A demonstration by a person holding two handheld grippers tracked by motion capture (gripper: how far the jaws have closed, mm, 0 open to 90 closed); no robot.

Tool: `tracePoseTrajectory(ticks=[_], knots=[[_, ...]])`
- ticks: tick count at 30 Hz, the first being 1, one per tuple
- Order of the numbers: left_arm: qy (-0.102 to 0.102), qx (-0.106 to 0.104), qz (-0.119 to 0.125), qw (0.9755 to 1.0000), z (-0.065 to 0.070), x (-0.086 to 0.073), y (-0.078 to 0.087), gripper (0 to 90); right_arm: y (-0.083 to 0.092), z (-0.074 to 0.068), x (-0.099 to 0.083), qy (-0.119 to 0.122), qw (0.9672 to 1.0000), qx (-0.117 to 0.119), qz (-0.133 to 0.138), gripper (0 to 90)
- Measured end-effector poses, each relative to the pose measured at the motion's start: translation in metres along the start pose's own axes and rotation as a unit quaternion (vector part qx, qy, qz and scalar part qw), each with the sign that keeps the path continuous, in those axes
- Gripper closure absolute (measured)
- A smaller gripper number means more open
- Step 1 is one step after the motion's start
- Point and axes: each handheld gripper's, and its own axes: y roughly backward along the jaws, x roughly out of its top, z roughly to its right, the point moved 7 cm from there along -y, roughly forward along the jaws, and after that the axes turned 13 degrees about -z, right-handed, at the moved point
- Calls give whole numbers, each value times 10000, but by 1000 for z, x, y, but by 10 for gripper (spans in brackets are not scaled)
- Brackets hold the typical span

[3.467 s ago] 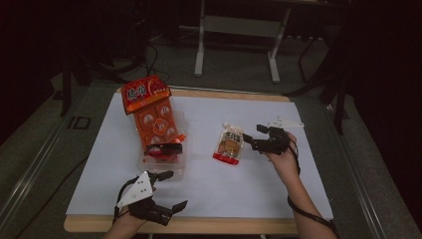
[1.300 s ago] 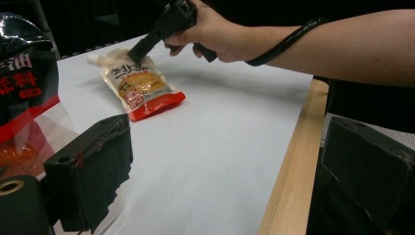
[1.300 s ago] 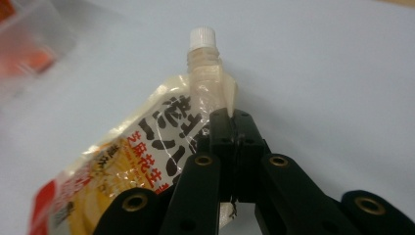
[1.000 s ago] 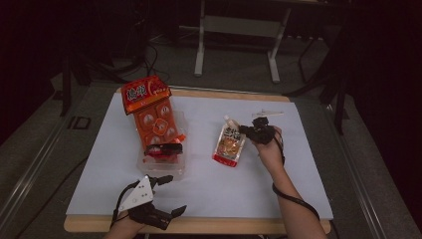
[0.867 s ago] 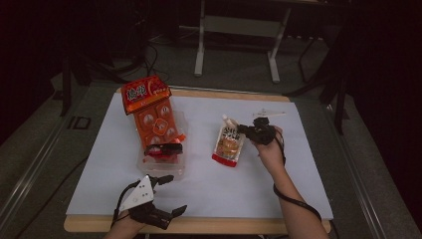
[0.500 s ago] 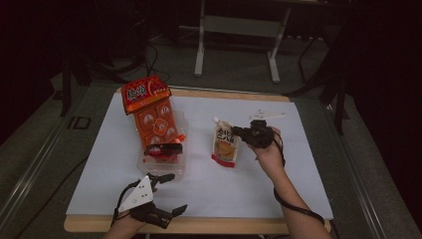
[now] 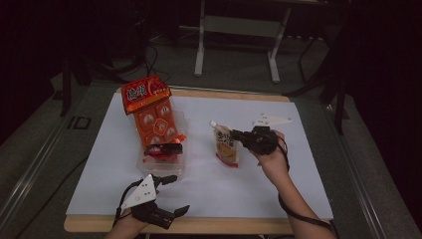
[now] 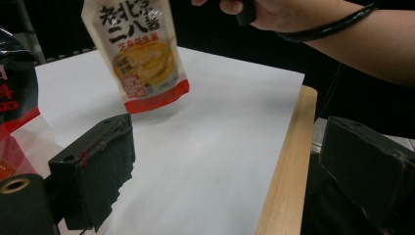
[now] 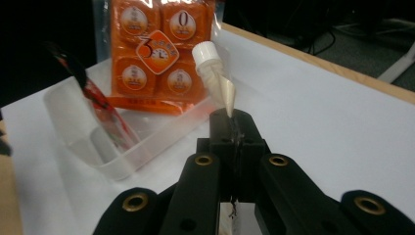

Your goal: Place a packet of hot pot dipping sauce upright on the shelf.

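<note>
White paper [image 7: 298, 164] covers the wooden table [image 7: 219, 225], and just right of centre in the high view the right gripper [image 7: 238, 135] has its jaws pinched shut on the top edge of a spouted sauce pouch [image 7: 225, 145]. The pouch hangs leftward and downward from the jaws, its red bottom edge close over the paper; in the left gripper view it shows in the upper left of the frame, tilted, its lower edge clear of the sheet with a faint shadow beneath. Looking along the right gripper's own jaws, the two black pads meet tight on the thin seam of the pouch, and the white screw cap [image 9: 205, 51] juts up just beyond them in the upper middle of that frame. Left of the pouch, in the centre-left of the high view, sits a clear plastic tray [image 7: 180, 167] with an orange multi-pack of snacks [image 7: 155, 119] leaning out of it toward the upper left, and a smaller red packet [image 7: 163, 149] in its near end. At the bottom left of the high view the left gripper [image 7: 171, 196] rests by the table's front edge, jaws spread wide with nothing between them, well apart from the pouch.
</note>
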Motion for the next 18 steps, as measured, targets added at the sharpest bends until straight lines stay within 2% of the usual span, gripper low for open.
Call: tracePoseTrajectory(ticks=[6, 12, 13, 18], knots=[[107, -15, -1, 9999, -1, 6, 2, 68, 19, -12, 0, 88, 9998, 105, 145, 898], [43, -20, -56, 10000, 1, 8, 2, 68, 38, -25, -4, 234, 9993, 194, 202, 897], [40, -25, -63, 10000, 2, 8, 2, 68, 41, -28, -5, 211, 9991, 276, 222, 897], [84, -68, 2, 9999, 2, 14, 4, 68, 54, -41, -9, 337, 9981, 397, 324, 897]])
